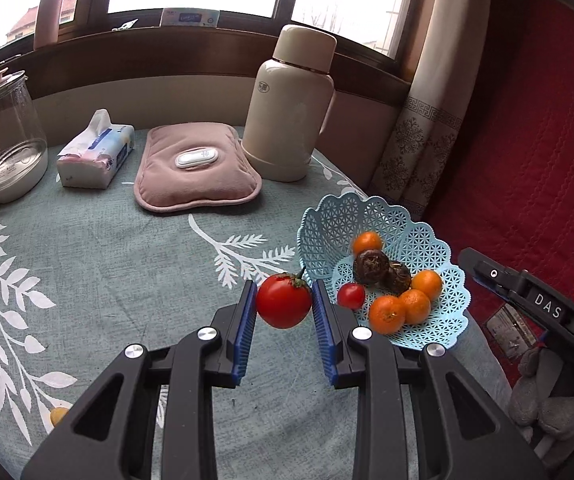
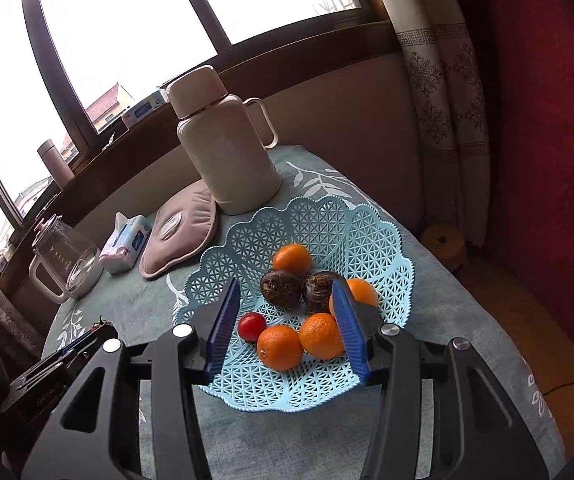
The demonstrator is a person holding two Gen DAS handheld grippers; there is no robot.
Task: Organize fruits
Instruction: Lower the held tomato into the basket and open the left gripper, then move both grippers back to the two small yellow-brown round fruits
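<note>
Large red tomato [image 1: 283,306] with green stem, clamped between 2 blue-padded fingers [image 1: 247,332], held above the counter just beside the basket rim. Light-blue lattice basket [image 2: 327,224] with scalloped edge, resting on the counter. Inside: 4 oranges [image 2: 280,347], 2 dark brown rough-skinned fruits [image 2: 281,288] touching at the middle, 1 small red tomato [image 2: 251,326] beside the front oranges.

Right gripper [image 2: 287,328] jaws apart above blue lattice basket [image 2: 327,224], four oranges [image 2: 280,347], two dark fruits [image 2: 281,287], small tomato [image 2: 251,326], cream flask [image 2: 227,148] behind
</note>
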